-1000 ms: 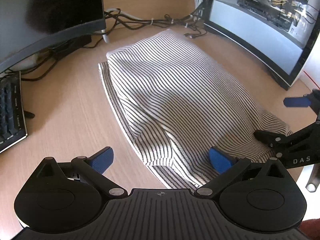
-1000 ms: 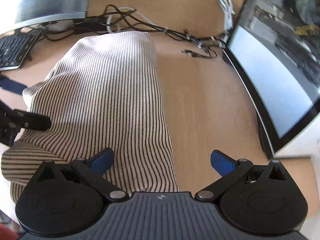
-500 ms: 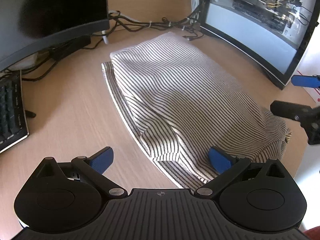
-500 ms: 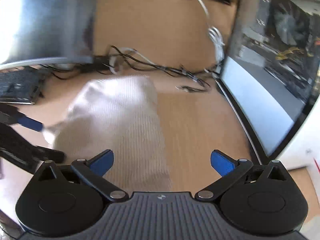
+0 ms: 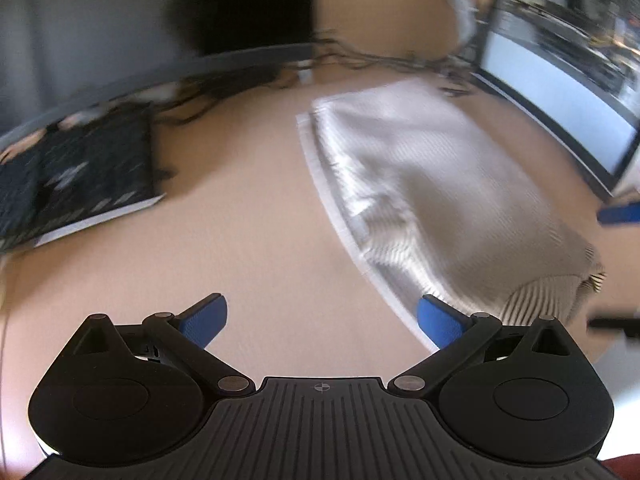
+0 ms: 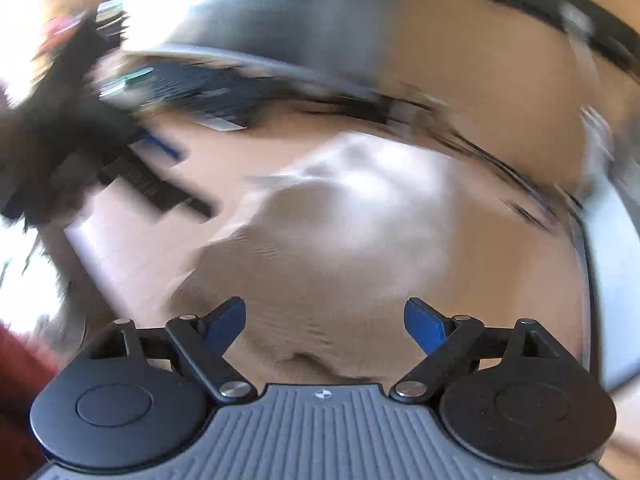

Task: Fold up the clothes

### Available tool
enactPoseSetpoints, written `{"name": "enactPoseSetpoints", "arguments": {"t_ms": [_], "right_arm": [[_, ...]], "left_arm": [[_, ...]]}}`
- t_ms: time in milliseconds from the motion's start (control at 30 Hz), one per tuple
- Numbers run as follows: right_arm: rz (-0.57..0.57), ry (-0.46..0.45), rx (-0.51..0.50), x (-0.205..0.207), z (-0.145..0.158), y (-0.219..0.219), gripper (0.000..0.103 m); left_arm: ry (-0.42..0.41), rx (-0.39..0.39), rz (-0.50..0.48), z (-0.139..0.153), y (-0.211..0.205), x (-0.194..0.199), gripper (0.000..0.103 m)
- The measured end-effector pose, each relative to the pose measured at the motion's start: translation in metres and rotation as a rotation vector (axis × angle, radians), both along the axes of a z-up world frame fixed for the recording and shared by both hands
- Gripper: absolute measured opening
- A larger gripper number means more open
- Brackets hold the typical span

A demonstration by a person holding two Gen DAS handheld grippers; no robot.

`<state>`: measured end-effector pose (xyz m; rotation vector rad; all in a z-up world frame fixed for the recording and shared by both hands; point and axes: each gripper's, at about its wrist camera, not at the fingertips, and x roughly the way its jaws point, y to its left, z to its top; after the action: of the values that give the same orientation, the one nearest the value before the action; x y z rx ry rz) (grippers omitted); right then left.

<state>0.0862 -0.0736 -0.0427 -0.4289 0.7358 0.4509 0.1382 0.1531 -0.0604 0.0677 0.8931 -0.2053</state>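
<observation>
Your left gripper (image 5: 322,320) is spread wide over bare desk (image 5: 248,240), gripping nothing. Your right gripper (image 6: 325,320) is also released, above the folded striped garment (image 5: 432,184), which lies at two o'clock from your left gripper.

Your left gripper (image 5: 322,320) has matt black plastic arms, blue pads with a fine rough grain, small bright metal pivot pins and a ribbed body; your right gripper (image 6: 324,320) is built the same. The garment (image 5: 432,184) is soft woven cloth, white with thin dark stripes, creased where it is folded. Under it the desk (image 5: 248,208) looks like pale, smooth, matt wood. The monitor (image 5: 560,104) on your right has a glossy screen.
</observation>
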Motion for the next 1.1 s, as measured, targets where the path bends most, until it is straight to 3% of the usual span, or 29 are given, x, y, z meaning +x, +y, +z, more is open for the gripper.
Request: {"name": "enactPoseSetpoints", "arguments": {"t_ms": [67, 300, 367, 433, 533, 633, 833, 967, 1033, 1100], "right_arm": [[0.110, -0.012, -0.016, -0.007, 0.003, 0.003, 0.088], [0.197, -0.087, -0.136, -0.006, -0.030, 0.012, 0.085], [0.131, -0.026, -0.052, 0.007, -0.027, 0.005, 0.078], [0.008, 0.081, 0.115, 0.028, -0.023, -0.012, 0.076], [-0.135, 0.207, 0.328, 0.051, -0.023, -0.041, 0.076], [-0.174, 0.246, 0.391, 0.056, -0.026, -0.051, 0.076], [-0.162, 0.223, 0.334, 0.041, -0.020, -0.046, 0.076], [-0.113, 0.132, 0.244, 0.028, -0.011, -0.037, 0.089], [-0.078, 0.056, 0.162, 0.017, -0.009, -0.035, 0.097], [-0.031, -0.007, 0.059, 0.008, -0.013, -0.030, 0.098]], "left_arm": [[0.004, -0.002, 0.024, 0.003, 0.005, -0.011, 0.103], [-0.008, -0.016, 0.018, 0.016, -0.001, -0.053, 0.103], [-0.010, -0.015, -0.008, 0.015, -0.009, -0.061, 0.103], [-0.010, 0.005, -0.050, 0.011, -0.021, -0.069, 0.103], [-0.016, 0.091, -0.138, 0.000, -0.045, -0.074, 0.103], [-0.028, 0.177, -0.223, -0.017, -0.070, -0.069, 0.103], [-0.049, 0.229, -0.245, -0.033, -0.093, -0.036, 0.103], [-0.016, 0.146, -0.182, -0.025, -0.083, -0.012, 0.103], [0.009, 0.086, -0.157, -0.020, -0.078, -0.004, 0.103], [0.035, 0.041, -0.137, -0.017, -0.074, 0.002, 0.103]]}}
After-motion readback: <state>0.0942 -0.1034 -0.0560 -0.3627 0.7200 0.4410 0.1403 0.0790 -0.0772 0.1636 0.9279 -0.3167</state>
